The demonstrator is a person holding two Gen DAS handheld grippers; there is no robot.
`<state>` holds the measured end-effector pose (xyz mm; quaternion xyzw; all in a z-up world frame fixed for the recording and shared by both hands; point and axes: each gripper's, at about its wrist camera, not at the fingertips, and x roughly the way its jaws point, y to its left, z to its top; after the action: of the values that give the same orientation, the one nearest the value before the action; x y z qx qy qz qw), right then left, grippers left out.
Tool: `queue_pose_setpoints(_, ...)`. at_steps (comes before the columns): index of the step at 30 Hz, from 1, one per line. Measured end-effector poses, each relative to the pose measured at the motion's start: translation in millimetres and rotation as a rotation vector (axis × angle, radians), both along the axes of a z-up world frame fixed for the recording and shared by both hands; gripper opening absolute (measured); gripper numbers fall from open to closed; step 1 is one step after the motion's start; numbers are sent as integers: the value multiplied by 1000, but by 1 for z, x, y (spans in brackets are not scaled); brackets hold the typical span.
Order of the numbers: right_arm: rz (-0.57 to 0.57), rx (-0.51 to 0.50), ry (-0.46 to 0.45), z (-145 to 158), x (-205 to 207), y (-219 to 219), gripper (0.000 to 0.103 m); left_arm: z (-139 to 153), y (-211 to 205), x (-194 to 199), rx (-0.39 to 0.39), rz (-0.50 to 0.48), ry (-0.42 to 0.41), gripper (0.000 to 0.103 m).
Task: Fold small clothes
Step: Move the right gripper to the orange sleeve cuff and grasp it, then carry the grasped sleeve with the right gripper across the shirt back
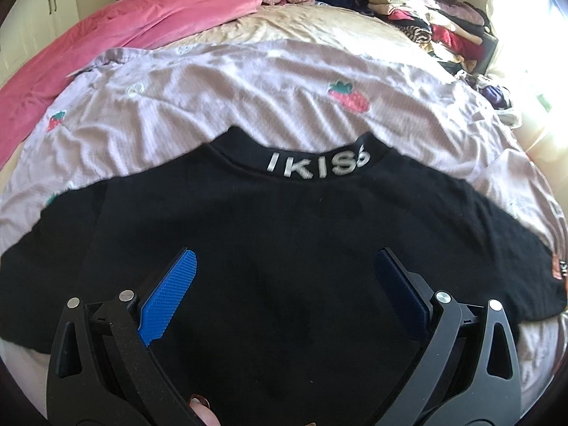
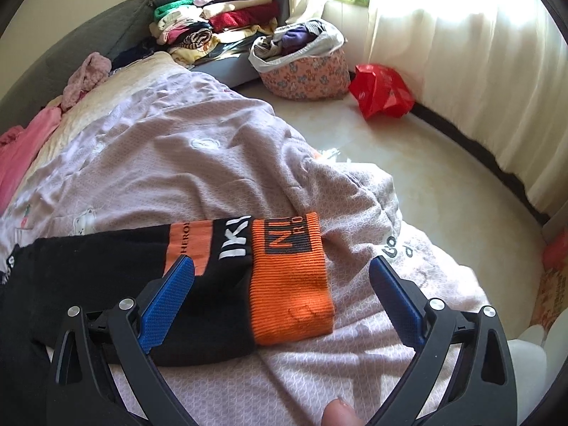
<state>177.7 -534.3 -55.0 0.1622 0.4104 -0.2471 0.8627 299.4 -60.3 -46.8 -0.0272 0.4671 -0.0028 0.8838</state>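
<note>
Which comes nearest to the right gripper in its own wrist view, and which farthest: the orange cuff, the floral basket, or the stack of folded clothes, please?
From the right gripper:
1. Orange cuff, between the open fingers.
2. Floral basket, on the floor beyond the bed.
3. Stack of folded clothes, farthest, behind the basket to its left.

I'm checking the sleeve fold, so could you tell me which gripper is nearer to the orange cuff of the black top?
Right. The right gripper hangs open directly over the orange cuff. The left gripper, also open, hovers over the top's body below the collar, with no cuff in its view.
</note>
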Motion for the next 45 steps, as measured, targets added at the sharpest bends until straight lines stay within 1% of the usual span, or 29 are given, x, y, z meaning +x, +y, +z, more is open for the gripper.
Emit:
queue_pose_setpoints(3, 4, 21, 19, -8, 4, -4, 66, -12, 2, -3, -14, 1, 12, 94)
queue_pose_setpoints(5, 2, 30, 23, -12, 6, -7, 59, -15, 2, -3, -19, -7, 16, 94)
queue_pose_setpoints(9, 10, 60, 30, -23, 12, -10, 56, -16, 2, -4, -8, -14, 4, 94)
queue_pose_setpoints(10, 16, 65, 32, -25, 14, -11, 53, -16, 1, -5, -11, -17, 1, 94)
queue_pose_setpoints(11, 29, 74, 28, -27, 16, -10, 47, -15, 1, -6, -13, -21, -2, 94)
queue_pose_setpoints(13, 44, 70, 22, -27, 17, -8, 41, -13, 0, -8, -14, -34, -10, 94)
queue_pose_setpoints(14, 58, 94, -11, -24, 15, -8, 25, -12, 0, -9, -15, -39, -11, 94)
queue_pose_setpoints(15, 66, 104, -31, -21, 13, -7, 16, -11, 0, -10, -17, -44, -15, 94)
queue_pose_setpoints(18, 92, 69, -64, -4, 5, 4, 12, -7, 1, -12, -29, -51, -26, 94)
queue_pose_setpoints(22, 105, 34, -119, 23, -6, 19, 12, -4, 2, -14, -45, -58, -29, 94)
queue_pose_setpoints(24, 108, 11, -132, 35, -11, 28, 12, -3, 1, -16, -49, -65, -31, 94)
queue_pose_setpoints(27, 89, -29, -124, 47, -14, 37, 12, -2, 2, -18, -55, -72, -29, 94)
queue_pose_setpoints(31, 64, -111, -100, 57, -18, 53, 12, -1, 2, -21, -62, -79, -30, 94)
queue_pose_setpoints(32, 65, -122, -97, 59, -17, 57, 11, -1, 3, -22, -64, -82, -30, 94)
queue_pose_setpoints(35, 124, -182, -98, 70, -12, 82, 11, 1, 5, -23, -74, -86, -32, 94)
queue_pose_setpoints(40, 226, -134, -129, 83, 3, 118, 11, 7, 10, -25, -87, -87, -38, 94)
queue_pose_setpoints(45, 318, -57, -155, 95, 23, 156, 11, 12, 19, -26, -101, -76, -41, 94)
